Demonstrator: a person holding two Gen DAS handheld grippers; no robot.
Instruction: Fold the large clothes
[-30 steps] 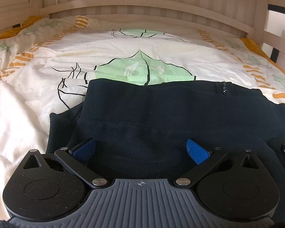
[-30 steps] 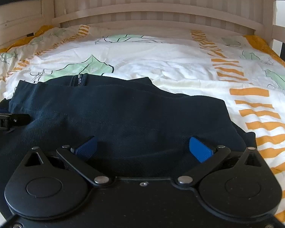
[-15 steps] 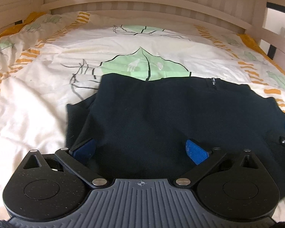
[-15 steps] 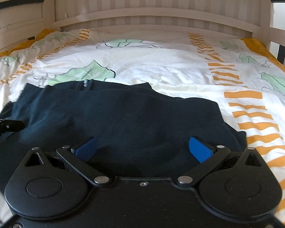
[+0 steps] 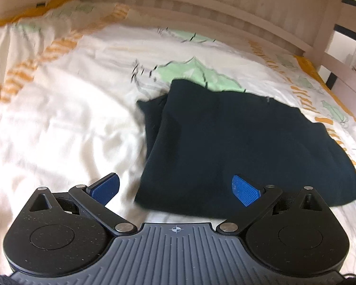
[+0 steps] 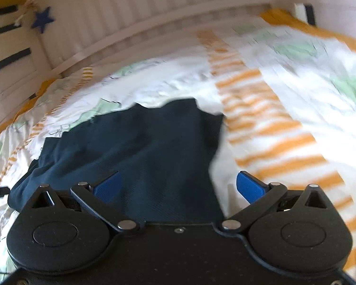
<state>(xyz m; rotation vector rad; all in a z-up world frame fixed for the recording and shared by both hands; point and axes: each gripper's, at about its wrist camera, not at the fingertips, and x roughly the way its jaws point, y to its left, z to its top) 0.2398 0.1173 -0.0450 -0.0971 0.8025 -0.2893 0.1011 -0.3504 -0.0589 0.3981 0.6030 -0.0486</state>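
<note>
The dark garment (image 5: pixel 237 147) is seen lying on the bed (image 5: pixel 59 118) as a compact folded stack. Both the left tool (image 5: pixel 175 187) and right tool (image 6: pixel 178 185) are held wide open, empty; folding is judged nearly done.

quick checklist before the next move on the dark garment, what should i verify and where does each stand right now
1. Left gripper open and empty: ok, jaws stand wide with nothing between them.
2. Right gripper open and empty: ok, jaws stand wide and the cloth only lies under them.
3. Dark garment resting on the bedspread, not held: ok.
4. Garment edges lined up: not ok, an under layer sticks out past the left edge.
5. Fold flat and finished: cannot tell, both views are motion-blurred.
6. Space on the bedspread around the garment: ok, bare sheet shows on both sides.
</note>
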